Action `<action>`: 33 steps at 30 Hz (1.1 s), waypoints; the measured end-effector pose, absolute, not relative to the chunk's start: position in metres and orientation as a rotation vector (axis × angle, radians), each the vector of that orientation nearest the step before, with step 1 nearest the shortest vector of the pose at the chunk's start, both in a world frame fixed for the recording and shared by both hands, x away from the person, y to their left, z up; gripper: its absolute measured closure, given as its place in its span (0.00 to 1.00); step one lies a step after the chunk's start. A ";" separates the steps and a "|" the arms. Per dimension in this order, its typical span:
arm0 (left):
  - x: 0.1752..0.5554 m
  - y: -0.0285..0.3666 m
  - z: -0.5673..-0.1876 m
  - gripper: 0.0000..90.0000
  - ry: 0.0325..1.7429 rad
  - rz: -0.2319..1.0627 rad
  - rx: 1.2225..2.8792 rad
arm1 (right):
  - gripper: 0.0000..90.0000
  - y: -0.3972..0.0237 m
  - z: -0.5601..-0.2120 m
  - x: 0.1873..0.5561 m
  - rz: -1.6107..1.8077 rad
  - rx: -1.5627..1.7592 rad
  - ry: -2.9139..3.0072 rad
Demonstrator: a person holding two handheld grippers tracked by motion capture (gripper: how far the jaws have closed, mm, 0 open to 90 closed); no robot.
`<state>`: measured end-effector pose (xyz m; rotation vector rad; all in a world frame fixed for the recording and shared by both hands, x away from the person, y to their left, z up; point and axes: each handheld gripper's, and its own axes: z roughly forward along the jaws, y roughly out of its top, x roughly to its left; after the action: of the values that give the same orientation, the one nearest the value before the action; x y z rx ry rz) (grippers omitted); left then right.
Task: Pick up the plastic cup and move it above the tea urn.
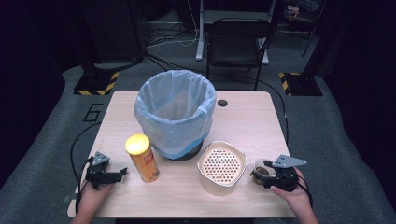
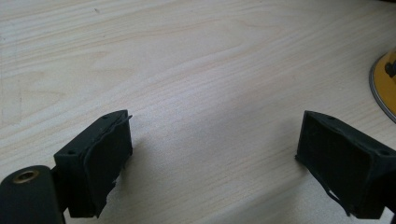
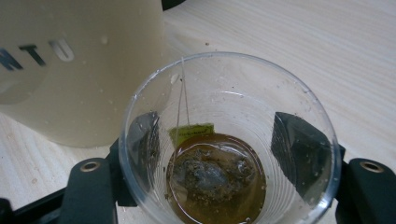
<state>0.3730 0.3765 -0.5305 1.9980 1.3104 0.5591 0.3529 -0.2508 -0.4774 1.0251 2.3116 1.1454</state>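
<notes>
A clear plastic cup (image 3: 233, 93) stands on the table with a used tea bag (image 3: 210, 175) and some brown liquid in its bottom. My right gripper (image 3: 219, 144) has a jaw on each side of the cup, and the pads lie against its wall. From above, the cup (image 1: 258, 168) sits at the table's front right, just left of my right gripper (image 1: 267, 179). At the front left, my left gripper (image 1: 122, 173) lies open on the table, and its jaws (image 2: 212, 154) stand wide over bare wood.
A bin (image 1: 175, 112) lined with a pale blue bag stands mid-table. A yellow-lidded crisp can (image 1: 142, 158) is right of the left gripper. A cream container (image 1: 222, 168) with a perforated insert sits close to the cup's left. A chair stands behind the table (image 1: 252, 121).
</notes>
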 end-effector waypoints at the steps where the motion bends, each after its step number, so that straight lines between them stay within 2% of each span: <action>1: 0.373 0.377 -0.530 0.11 1.310 0.560 1.999 | 0.36 -0.251 -0.475 0.353 1.146 1.026 2.307; 10: 0.373 0.376 -0.530 0.11 1.311 0.558 1.998 | 0.37 -0.250 -0.434 0.371 1.092 0.921 2.317; 21: 0.373 0.376 -0.531 0.11 1.310 0.559 1.998 | 0.38 -0.222 -0.387 0.404 0.970 0.629 2.380; 33: 0.373 0.377 -0.530 0.11 1.310 0.559 1.999 | 0.39 -0.200 -0.365 0.421 0.999 0.446 2.360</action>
<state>0.3731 0.3765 -0.5305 1.9986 1.3097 0.5593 0.4214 -0.2002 -0.3648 0.4458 2.3596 0.9989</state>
